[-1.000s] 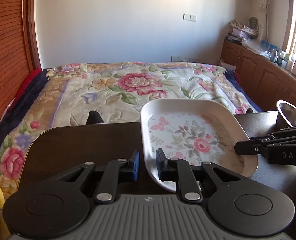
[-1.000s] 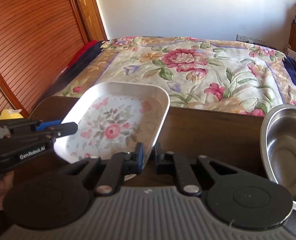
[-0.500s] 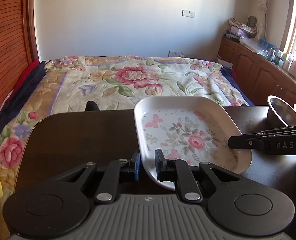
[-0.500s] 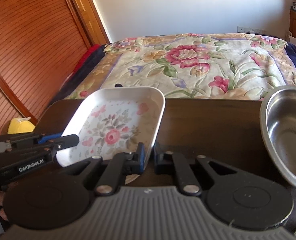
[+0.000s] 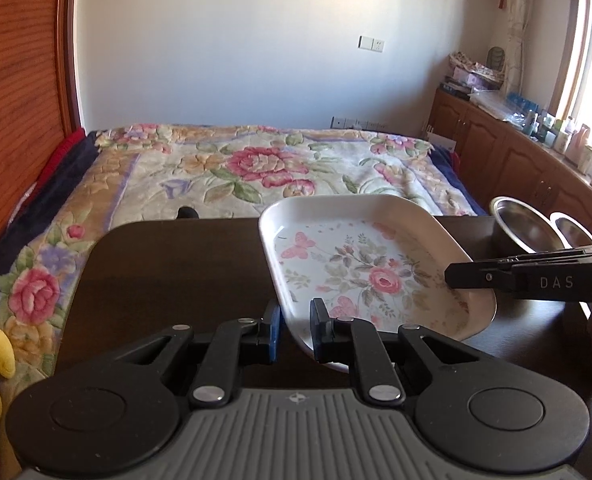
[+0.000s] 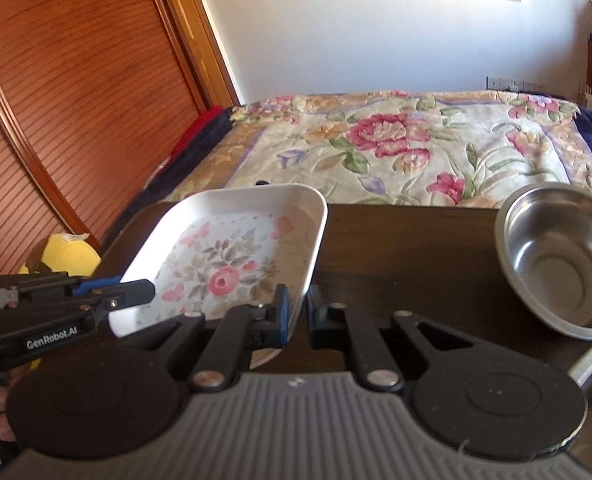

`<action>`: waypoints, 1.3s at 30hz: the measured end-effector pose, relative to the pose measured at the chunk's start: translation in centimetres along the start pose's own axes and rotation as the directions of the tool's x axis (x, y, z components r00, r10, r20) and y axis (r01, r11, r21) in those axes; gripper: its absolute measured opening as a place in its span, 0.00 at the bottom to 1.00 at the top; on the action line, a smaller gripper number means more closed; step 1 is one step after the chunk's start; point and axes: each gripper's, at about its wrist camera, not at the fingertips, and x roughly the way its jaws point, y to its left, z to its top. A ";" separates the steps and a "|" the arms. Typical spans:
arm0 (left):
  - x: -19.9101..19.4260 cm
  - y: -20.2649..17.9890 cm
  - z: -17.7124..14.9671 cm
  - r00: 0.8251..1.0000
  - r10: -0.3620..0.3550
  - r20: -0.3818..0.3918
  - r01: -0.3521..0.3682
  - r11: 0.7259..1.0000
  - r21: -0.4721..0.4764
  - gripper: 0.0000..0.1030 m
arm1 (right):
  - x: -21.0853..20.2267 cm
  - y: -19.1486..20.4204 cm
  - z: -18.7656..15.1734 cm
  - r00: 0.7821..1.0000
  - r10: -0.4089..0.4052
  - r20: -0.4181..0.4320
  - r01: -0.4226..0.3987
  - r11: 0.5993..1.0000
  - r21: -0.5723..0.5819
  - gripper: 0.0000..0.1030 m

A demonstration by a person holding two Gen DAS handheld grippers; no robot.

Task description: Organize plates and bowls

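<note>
Now the floral plate [image 5: 360, 276], a white rounded-rectangular dish printed with pink roses and butterflies, sits over the dark wooden table [image 5: 167, 276] with both tools at its rim. At the plate's near-left corner, the left gripper [image 5: 295, 330] has one finger on each side of the rim, inner finger over the dish, blue-padded outer finger [image 5: 272, 330] outside it; the fingers stand close about the edge, though whether they press it cannot be told. At the plate's right edge, the right gripper [image 6: 296, 314] straddles the rim the same way, its blue-padded finger [image 6: 281, 314] inside the dish and the other outside, again close about the edge with contact unclear. Whether the plate rests flat on the table or is lifted cannot be told. Right of the plate, well apart from it, a steel bowl [image 6: 564, 260] stands on the table, and in the left wrist view a second steel bowl [image 5: 574, 230] shows just beyond it. Behind the plate, past the table's far edge, lies a bed with a flowered quilt [image 5: 263, 168]. Left of the plate, off the table's edge, is a yellow plush toy [image 6: 69, 254].
</note>
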 end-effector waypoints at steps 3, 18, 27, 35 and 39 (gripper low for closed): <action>-1.3 -0.6 0.3 1.000 0.002 0.022 -0.002 1.000 0.009 0.16 | -1.4 0.2 0.0 1.000 0.001 0.023 -0.001 1.000 -0.011 0.10; -8.2 -4.1 0.6 0.993 -0.008 0.120 0.001 0.999 0.053 0.16 | -7.5 0.4 -0.3 0.992 0.015 0.124 -0.010 0.999 -0.039 0.10; -11.7 -5.8 -0.5 0.987 -0.010 0.159 -0.001 0.997 0.074 0.16 | -10.9 0.3 -1.6 0.984 0.032 0.175 -0.024 0.998 -0.052 0.10; -13.9 -7.4 -2.6 0.986 -0.020 0.164 0.006 0.996 0.086 0.16 | -13.2 0.1 -3.7 0.982 0.032 0.187 -0.021 0.998 -0.063 0.10; -14.8 -8.0 -3.3 0.986 -0.033 0.161 0.018 0.995 0.096 0.16 | -14.4 -0.2 -4.6 0.980 0.034 0.195 -0.021 0.997 -0.071 0.10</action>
